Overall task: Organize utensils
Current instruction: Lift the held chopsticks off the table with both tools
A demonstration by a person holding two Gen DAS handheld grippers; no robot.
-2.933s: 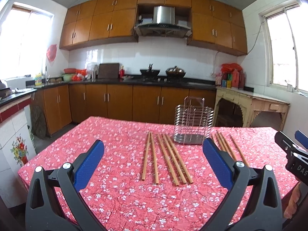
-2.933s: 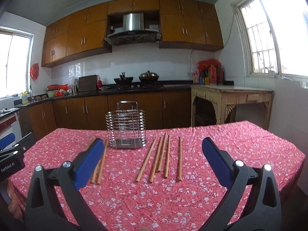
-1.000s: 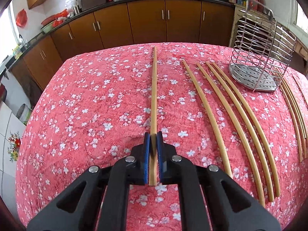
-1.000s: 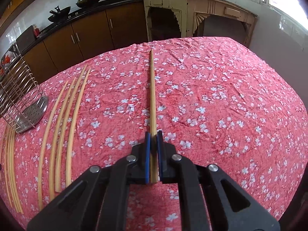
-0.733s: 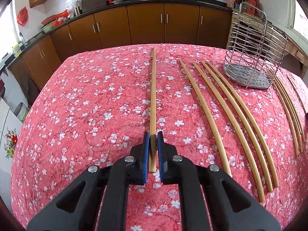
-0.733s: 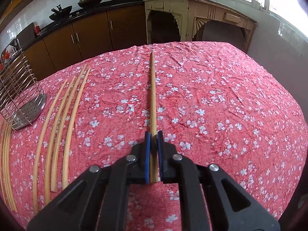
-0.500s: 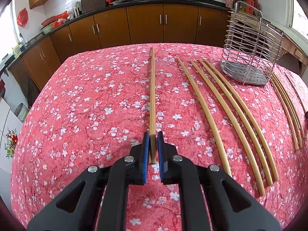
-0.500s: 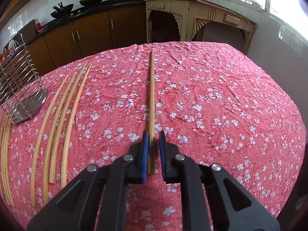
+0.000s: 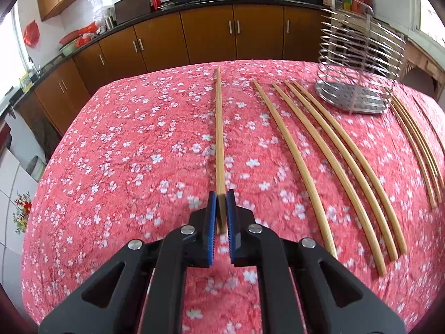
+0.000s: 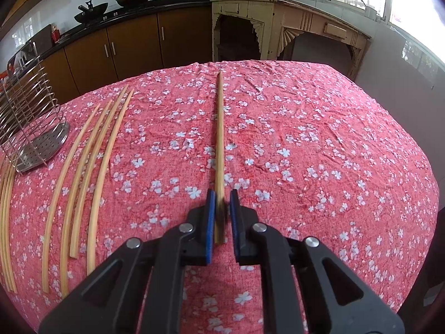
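Both grippers went from hovering wide open over the table to each pinching one chopstick, so the pick-up part looks done on both sides imo.

Left gripper: pads pressed tight on the near end of a chopstick, which sticks straight out ahead over the red flowered tablecloth. Compared w/ a sec ago the wire holder sits a bit closer in toward the middle of the left view, so this hand seems to be drifting that way. Four loose chopsticks lie to its right, a few more on the far side of the holder.

Right gripper: also pinching its own chopstick by the near end, but the jaws have just opened a little. There's a thin gap showing on the right pad side now, stick is between them and leaning on the left pad. Grip looks looser than the left one tbh, might slip if it tilts.

The holder is off to the far left in the right view, empty afaict. Next is prob carrying both sticks over and dropping them in tip-down.
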